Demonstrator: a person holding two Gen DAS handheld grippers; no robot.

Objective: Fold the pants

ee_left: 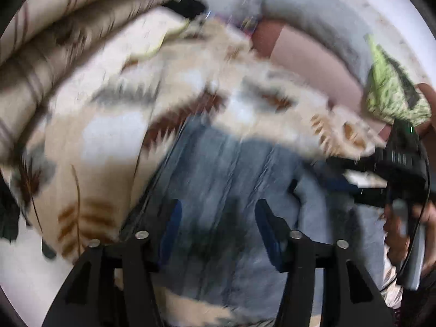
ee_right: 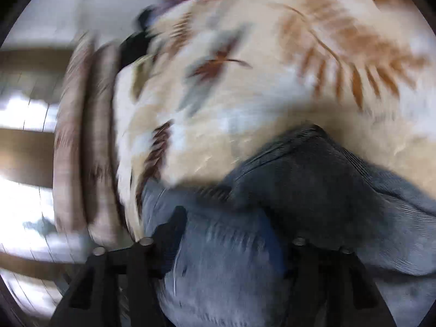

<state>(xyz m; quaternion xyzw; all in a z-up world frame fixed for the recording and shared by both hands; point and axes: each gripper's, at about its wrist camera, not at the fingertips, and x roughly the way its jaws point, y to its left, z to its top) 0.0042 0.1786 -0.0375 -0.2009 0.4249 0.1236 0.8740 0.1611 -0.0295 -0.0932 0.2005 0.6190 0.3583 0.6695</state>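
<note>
lying bunched on the leaf-print bed [ee_left: 103, 136], the pants [ee_left: 218, 179] look only partly folded; layers overlap, nothing squared yet. left gripper [ee_left: 216, 218] hangs over the denim, fingers apart, empty. right gripper [ee_right: 231, 234] is spread too, cloth between its fingers; too blurred to tell any grip.
</note>
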